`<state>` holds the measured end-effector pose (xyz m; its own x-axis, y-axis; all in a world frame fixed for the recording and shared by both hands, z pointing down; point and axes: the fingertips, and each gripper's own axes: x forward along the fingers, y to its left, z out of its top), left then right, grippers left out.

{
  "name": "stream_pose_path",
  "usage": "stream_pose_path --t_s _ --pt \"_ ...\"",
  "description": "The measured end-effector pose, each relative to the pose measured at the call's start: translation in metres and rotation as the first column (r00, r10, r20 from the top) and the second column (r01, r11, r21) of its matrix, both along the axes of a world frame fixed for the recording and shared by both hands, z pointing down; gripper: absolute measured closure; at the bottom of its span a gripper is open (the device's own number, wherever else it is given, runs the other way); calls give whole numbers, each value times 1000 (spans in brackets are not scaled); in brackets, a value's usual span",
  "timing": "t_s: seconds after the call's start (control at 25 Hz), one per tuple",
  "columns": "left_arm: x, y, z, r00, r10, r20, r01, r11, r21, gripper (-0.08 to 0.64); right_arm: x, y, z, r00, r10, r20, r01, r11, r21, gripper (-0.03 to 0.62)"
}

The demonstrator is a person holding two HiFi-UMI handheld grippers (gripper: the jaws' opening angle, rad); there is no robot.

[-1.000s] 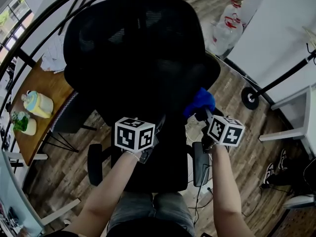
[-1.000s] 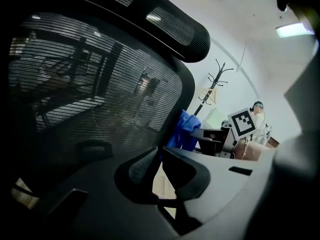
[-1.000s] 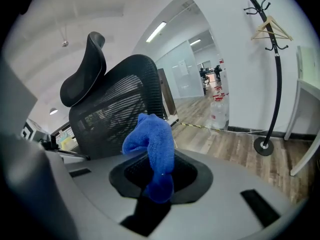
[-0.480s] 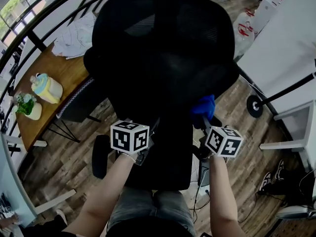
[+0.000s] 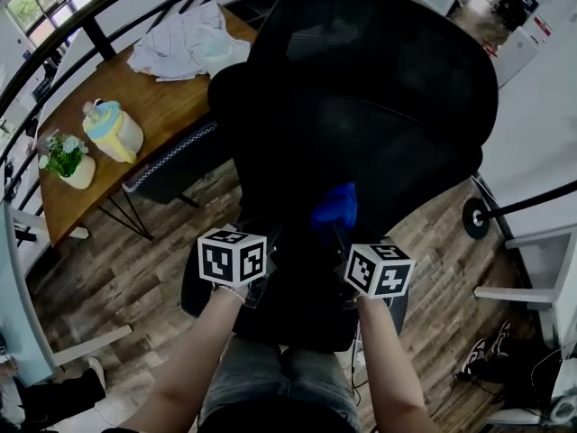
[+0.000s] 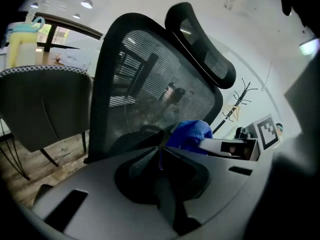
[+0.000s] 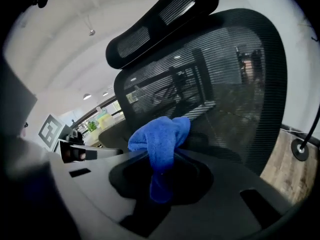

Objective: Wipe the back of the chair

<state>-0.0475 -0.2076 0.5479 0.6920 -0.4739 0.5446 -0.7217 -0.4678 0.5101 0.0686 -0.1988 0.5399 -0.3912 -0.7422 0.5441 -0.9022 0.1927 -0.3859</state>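
Observation:
A black mesh office chair (image 5: pixel 379 106) fills the middle of the head view, its back toward me. My right gripper (image 5: pixel 341 233) is shut on a bunched blue cloth (image 5: pixel 335 206), which rests against the lower part of the chair back. In the right gripper view the cloth (image 7: pixel 161 136) sticks up out of the gripper (image 7: pixel 161 173), in front of the mesh back (image 7: pixel 225 94) and the headrest (image 7: pixel 160 24). My left gripper (image 5: pixel 269 237) hovers just left of the cloth. Its jaws are shut on nothing (image 6: pixel 160 153), close to the mesh (image 6: pixel 150 94) and the cloth (image 6: pixel 190 133).
A wooden table (image 5: pixel 153 106) at the left carries a yellow and blue jug (image 5: pixel 113 132), a small potted plant (image 5: pixel 65 159) and crumpled white fabric (image 5: pixel 185 48). A dark side chair (image 5: pixel 176 165) stands by it. A coat stand's base (image 5: pixel 473 216) sits on the floor at the right.
The right gripper has carried the blue cloth leftward and a little lower across the chair back. The left gripper keeps its place beside it. The head view has swung, so the chair sits further right.

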Motion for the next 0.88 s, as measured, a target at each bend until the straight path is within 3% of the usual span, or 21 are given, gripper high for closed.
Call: stream_pose_path --t_s 0.36,0.68,0.88 --pt "-84 -12 16 982 -188 -18 187 982 -41 523 -120 -23 22 968 -247 -49 246 969 -28 499" --pt "-140 -9 34 957 -290 5 290 954 -81 523 -193 -38 43 931 -364 -35 362 931 -47 499" --pt "-150 -12 45 953 -304 10 303 948 -99 523 -209 -49 62 917 -395 -51 391 917 -78 499"
